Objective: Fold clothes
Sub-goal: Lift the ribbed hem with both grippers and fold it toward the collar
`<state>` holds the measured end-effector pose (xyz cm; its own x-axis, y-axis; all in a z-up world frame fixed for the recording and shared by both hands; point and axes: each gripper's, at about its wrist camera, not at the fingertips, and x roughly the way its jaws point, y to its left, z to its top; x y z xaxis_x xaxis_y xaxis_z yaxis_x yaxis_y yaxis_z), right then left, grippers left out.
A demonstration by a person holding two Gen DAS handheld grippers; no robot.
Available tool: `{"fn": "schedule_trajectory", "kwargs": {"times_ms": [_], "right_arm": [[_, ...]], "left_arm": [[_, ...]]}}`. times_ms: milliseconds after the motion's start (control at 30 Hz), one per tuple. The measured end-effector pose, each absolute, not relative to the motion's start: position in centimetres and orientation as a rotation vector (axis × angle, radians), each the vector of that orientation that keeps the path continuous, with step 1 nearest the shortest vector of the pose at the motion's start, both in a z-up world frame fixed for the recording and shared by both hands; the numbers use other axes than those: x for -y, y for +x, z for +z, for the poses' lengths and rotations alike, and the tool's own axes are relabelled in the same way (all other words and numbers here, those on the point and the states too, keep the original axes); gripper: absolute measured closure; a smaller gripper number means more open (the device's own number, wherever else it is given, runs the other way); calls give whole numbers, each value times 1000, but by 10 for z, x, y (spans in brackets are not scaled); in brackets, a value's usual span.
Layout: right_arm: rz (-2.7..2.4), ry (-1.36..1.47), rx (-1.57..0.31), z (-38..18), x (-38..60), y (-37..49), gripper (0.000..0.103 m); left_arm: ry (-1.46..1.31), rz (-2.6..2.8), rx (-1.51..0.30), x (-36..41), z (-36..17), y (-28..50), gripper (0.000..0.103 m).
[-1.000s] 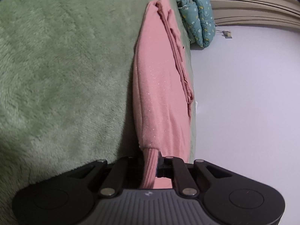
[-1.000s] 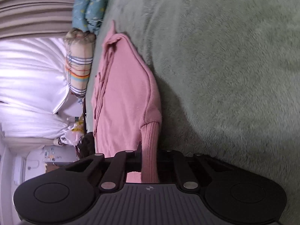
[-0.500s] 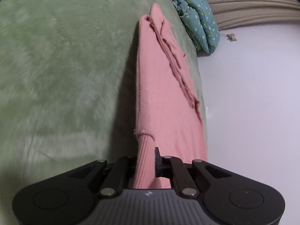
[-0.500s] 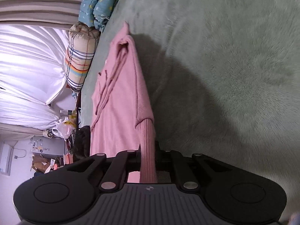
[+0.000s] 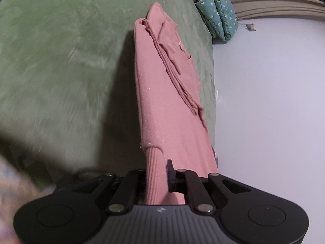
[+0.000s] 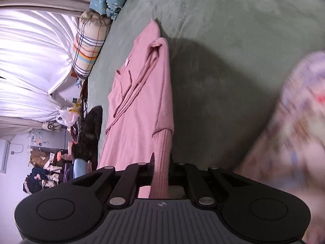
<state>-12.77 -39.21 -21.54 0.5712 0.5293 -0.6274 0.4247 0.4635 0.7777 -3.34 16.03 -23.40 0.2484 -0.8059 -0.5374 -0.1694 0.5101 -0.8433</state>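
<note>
Soft cloth in my matt black tongs

The pink sweater (image 5: 168,105) I'm holding is a fine knit — fuzzy and matt on the body, with a ribbed cuff (image 5: 155,174) that shows clear raised lines. Under it the green blanket (image 5: 61,50) looks like plush fleece, its nap brushed in swirls. My left gripper (image 5: 157,174) and right gripper (image 6: 161,172) are matt black plastic, with a ridged grey plate and small round metal pins (image 6: 116,200) that catch a dull shine. The teal quilt (image 5: 217,8) is puffy printed cotton — stitched in channels. The white curtain (image 6: 30,57) looks glossy, almost satin.
</note>
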Motion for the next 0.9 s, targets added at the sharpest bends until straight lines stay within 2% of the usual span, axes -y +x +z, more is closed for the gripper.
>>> {"fn": "schedule_trajectory", "kwargs": {"times_ms": [100,267,733,900], "right_arm": [[94,1147,-1016,-209,391,-153,97],[97,1142,-975,-204,390,-136,97],[117,1082,-932,-174,417,87,97],[98,1089,-948,-176,428,163,97]], "left_arm": [[-957,-557,-1278,-159,-228,-53,97],[-956,-562,-1270,-147,-224,-21,97],[-1023,-549,-1200,-121,-195,169,97],[-1062,-502,-1211,-108,-206,244,97]]}}
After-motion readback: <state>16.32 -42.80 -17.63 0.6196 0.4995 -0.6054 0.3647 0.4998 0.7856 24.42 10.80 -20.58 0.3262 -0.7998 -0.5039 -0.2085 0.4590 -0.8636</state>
